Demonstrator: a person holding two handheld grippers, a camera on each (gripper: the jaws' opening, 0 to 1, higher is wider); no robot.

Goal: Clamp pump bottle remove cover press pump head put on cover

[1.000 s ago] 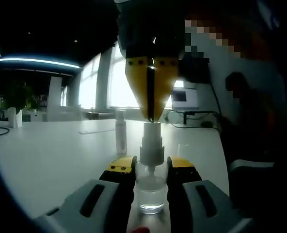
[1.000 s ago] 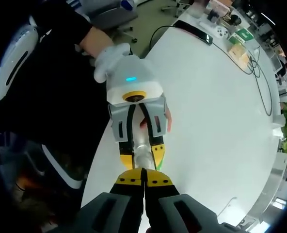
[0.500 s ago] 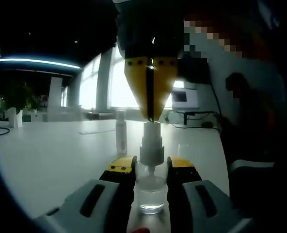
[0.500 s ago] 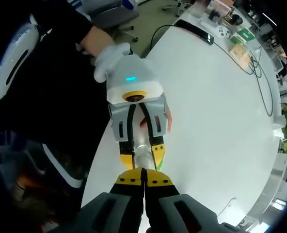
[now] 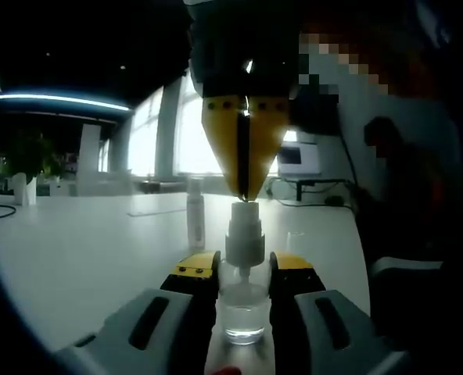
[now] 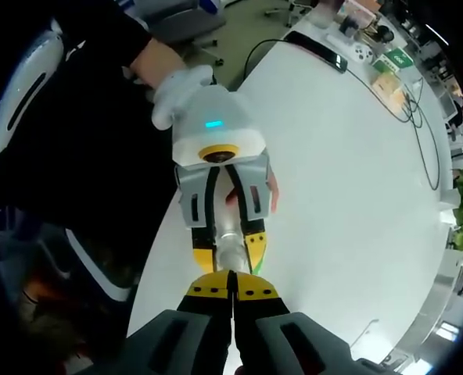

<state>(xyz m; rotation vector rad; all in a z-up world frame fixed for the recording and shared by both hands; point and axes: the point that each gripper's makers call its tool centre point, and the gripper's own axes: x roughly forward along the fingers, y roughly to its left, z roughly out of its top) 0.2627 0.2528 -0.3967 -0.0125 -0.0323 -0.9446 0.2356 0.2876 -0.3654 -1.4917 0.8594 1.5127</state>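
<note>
Your left gripper has its fingers clamped on the clear pump bottle, which stands upright on the white desk near its near edge. Your right gripper comes down from above with its fingers pressed together, their tips on the white pump head.

The bottle looks light, smooth and probably slippery — grip the body low, as you do, and push straight down the stem so it doesn't tip.

The left gripper view shows the pump head, the cover standing further back on the desk, and the contact point. The right gripper view looks straight down, showing your gloved hand — and cables at the desk's far side.
</note>
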